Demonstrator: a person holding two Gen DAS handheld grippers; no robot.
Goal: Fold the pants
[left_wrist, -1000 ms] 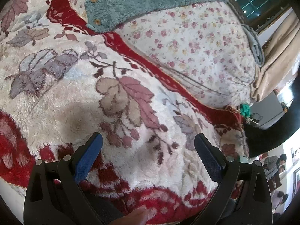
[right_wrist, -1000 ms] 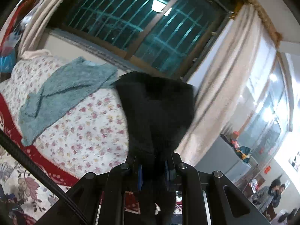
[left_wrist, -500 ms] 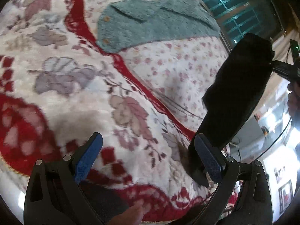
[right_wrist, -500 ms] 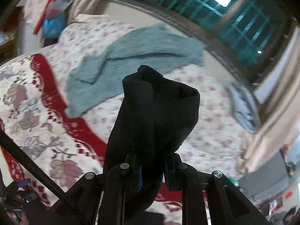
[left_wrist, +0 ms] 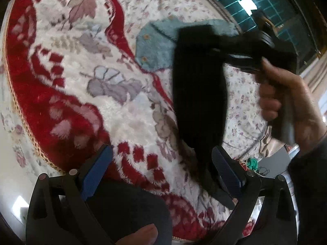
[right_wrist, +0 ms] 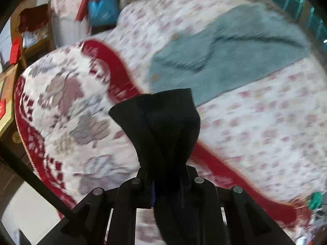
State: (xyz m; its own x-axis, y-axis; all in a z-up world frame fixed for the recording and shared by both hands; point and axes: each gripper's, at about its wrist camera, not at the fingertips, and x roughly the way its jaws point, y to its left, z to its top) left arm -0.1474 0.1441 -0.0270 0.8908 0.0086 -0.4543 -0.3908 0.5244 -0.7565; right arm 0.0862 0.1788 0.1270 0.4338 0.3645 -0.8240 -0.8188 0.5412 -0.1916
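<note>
The black pants [left_wrist: 199, 94] hang down from my right gripper [left_wrist: 220, 51], which is held in a hand at the upper right of the left wrist view. In the right wrist view my right gripper [right_wrist: 166, 180] is shut on a bunched end of the pants [right_wrist: 161, 128], above the bed. My left gripper [left_wrist: 161, 167] is open and empty, its blue pads [left_wrist: 96, 171] wide apart. The lower end of the pants hangs just in front of its right pad [left_wrist: 226, 171], apart from it as far as I can tell.
A fluffy white and red leaf-pattern blanket [left_wrist: 85, 94] covers the near part of the bed. A floral sheet [right_wrist: 255, 126] lies beyond it, with a teal fleece garment [right_wrist: 229, 53] on it. A window [left_wrist: 265, 6] is behind the bed, with furniture and clutter [right_wrist: 30, 30] at the left.
My right gripper has swung the pants leftward over the bed, closer to my left gripper. My left gripper has tilted and stayed open. Both views are blurred by motion.
</note>
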